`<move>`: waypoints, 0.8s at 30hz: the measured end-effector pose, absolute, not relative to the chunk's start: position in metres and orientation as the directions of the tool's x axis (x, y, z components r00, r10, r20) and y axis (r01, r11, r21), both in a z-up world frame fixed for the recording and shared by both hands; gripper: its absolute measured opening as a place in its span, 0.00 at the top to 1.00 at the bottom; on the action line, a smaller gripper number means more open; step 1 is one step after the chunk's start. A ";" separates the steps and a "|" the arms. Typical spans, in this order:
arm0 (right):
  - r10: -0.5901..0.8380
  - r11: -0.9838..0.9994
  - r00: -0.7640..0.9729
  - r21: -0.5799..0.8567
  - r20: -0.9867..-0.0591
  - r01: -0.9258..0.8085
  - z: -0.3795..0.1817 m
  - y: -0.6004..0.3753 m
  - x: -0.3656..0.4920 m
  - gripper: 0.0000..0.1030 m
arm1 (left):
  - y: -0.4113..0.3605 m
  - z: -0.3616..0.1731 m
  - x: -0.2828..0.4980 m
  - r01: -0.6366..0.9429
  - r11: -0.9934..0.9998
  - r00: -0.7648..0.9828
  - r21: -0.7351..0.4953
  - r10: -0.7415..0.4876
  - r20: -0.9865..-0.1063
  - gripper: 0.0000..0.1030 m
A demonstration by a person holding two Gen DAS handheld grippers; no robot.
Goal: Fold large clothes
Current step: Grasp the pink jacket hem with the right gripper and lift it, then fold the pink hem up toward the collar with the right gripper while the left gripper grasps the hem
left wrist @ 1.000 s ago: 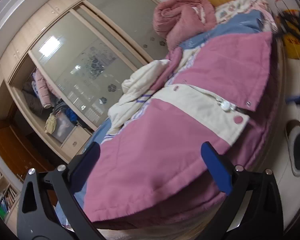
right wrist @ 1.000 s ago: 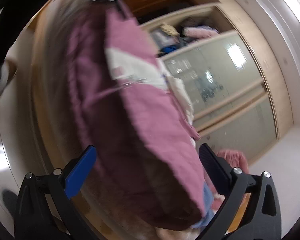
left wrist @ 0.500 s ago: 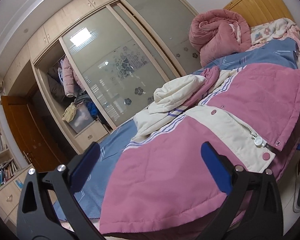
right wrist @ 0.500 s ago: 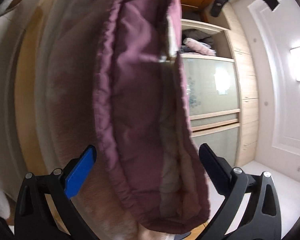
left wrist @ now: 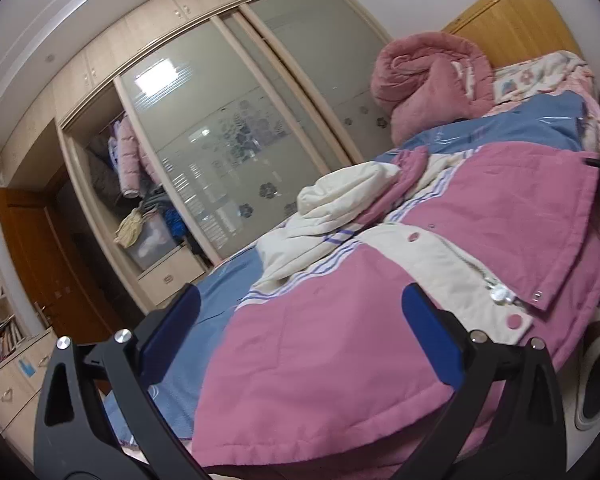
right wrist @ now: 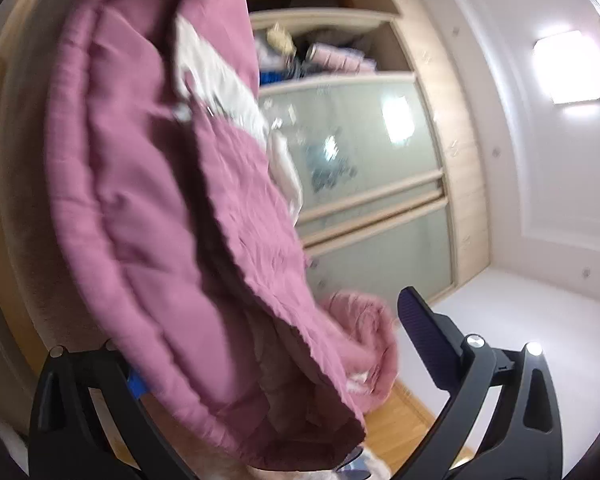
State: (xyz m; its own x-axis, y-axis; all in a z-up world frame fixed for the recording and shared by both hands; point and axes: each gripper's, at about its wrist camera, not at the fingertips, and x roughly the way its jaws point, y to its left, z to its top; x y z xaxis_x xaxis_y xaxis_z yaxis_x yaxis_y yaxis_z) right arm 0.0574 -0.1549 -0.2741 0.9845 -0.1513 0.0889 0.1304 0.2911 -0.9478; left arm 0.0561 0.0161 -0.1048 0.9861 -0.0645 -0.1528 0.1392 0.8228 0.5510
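Two grippers, one jacket, one bed.

Jacket: large, padded, pink with a cream band and thin blue stripes; zipper and snap studs show along the front. It lies spread across the bed, over a blue sheet, its pink hem at the near edge. The cream sleeve is bunched up toward the far side. In the right wrist view the same jacket fills the frame close up, blurred, draping between the fingers.

Left gripper: jaws spread wide, nothing clamped; it hangs just above the hem, blue pads on either side of the pink panel.

Right gripper: jaws apart, fabric lying between them and covering most of the left finger; no pinch on the cloth can be seen.

Quilt: pink, rolled, at the head of the bed against a wooden headboard.

Wardrobe: frosted sliding doors, one section open, clothes hung and piled within.
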 end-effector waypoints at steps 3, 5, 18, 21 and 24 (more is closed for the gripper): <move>-0.180 0.305 0.982 -0.946 0.057 0.111 -0.257 -0.151 0.075 0.01 | 0.012 -0.109 0.046 0.170 0.802 0.984 0.573 -0.101 -0.150 0.02; -0.181 0.349 0.983 -0.934 0.012 0.075 -0.240 -0.150 0.082 0.12 | 0.011 -0.114 0.040 0.189 0.780 0.981 0.596 -0.118 -0.157 0.02; 0.092 0.874 0.899 -0.397 -0.429 -0.279 -0.071 -0.178 0.130 0.93 | -0.004 -0.162 0.012 0.242 0.595 0.970 0.766 -0.129 -0.206 0.02; 0.131 0.899 0.872 -0.314 -0.472 -0.305 -0.040 -0.187 0.141 0.93 | -0.009 -0.168 0.019 0.214 0.565 0.976 0.797 -0.096 -0.194 0.02; 0.142 0.907 0.858 -0.282 -0.494 -0.312 -0.030 -0.194 0.142 0.93 | -0.013 -0.168 0.026 0.188 0.545 0.982 0.817 -0.076 -0.175 0.02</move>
